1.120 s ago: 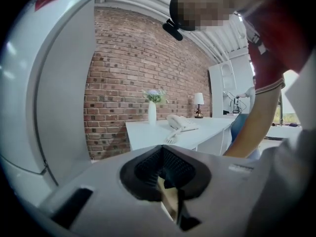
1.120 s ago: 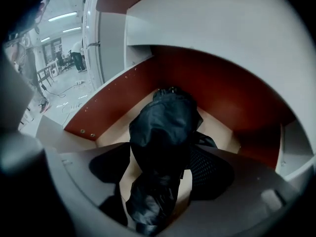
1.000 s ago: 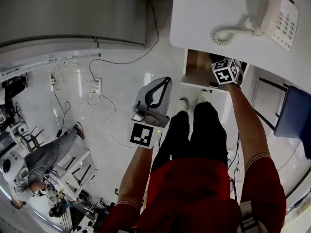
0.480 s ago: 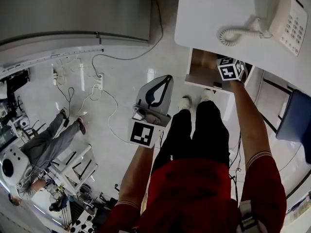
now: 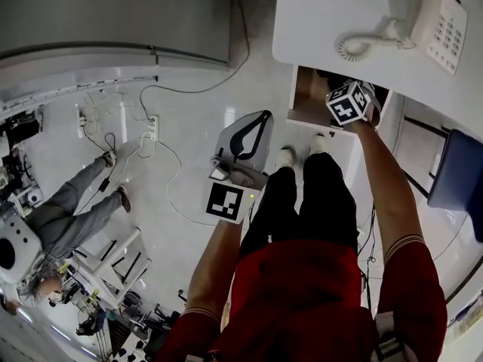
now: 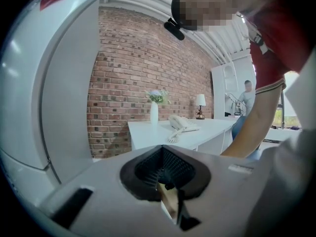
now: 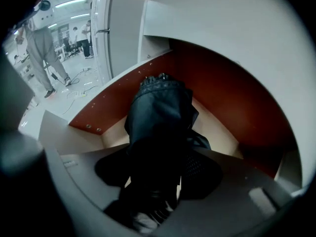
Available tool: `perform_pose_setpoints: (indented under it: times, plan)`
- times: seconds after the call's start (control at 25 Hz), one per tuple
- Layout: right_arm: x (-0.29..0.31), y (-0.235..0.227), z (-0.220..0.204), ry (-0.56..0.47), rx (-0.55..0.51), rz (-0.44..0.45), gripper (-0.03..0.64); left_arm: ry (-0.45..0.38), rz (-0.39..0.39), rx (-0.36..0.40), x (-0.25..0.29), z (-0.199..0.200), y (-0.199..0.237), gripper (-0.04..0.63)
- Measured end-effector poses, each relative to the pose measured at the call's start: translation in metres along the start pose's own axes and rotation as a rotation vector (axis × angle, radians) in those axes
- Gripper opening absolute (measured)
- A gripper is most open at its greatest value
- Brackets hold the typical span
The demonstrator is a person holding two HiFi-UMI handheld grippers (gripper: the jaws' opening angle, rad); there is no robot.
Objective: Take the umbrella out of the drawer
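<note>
The umbrella (image 7: 160, 117) is black and folded, and it lies lengthwise in the open drawer (image 7: 94, 115), which has red-brown walls and a pale floor. My right gripper (image 7: 157, 174) reaches steeply down into that drawer (image 5: 306, 96) under the white desk. Its jaws are closing with the umbrella between them, and a thin pale gap still shows beside the left pad. In the head view the right gripper (image 5: 349, 102) covers the umbrella. My left gripper (image 5: 256, 127) hangs over the floor left of the drawer, shut and empty, also seen in the left gripper view (image 6: 165, 174).
A corded telephone (image 5: 434, 21) sits on the white desk (image 5: 324, 13). A grey cabinet (image 5: 113, 21) stands at the upper left. Cables and a power strip (image 5: 151, 130) lie on the floor, and another person (image 5: 68, 210) stands at the left. A blue panel (image 5: 456, 179) is at the right.
The right gripper has rolled and shifted a little at the drawer, and its jaws have narrowed around the umbrella. The person at the left has walked. The left gripper has stayed put.
</note>
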State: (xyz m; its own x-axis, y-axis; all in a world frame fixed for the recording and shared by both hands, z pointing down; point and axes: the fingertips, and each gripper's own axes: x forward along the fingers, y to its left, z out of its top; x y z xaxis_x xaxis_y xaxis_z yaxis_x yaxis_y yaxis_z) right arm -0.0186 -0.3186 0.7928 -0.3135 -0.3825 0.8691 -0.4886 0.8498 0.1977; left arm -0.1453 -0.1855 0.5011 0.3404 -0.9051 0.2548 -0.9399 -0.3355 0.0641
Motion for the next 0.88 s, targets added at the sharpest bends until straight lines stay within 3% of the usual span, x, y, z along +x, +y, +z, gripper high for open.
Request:
perform_pose_setpoints:
  times: [0.4, 0.64, 0.88]
  plan:
    - [-0.062, 0.014, -0.002, 0.054, -0.088, 0.012, 0.270, -0.070, -0.037, -0.013, -0.030, 0.018, -0.011, -0.002]
    - [-0.113, 0.030, 0.001, 0.015, -0.100, 0.028, 0.270, -0.099, -0.072, -0.016, -0.045, 0.028, -0.024, -0.002]
    - [-0.167, 0.047, 0.002, -0.043, -0.042, 0.048, 0.270, -0.129, -0.123, 0.001, -0.047, 0.045, -0.041, -0.002]
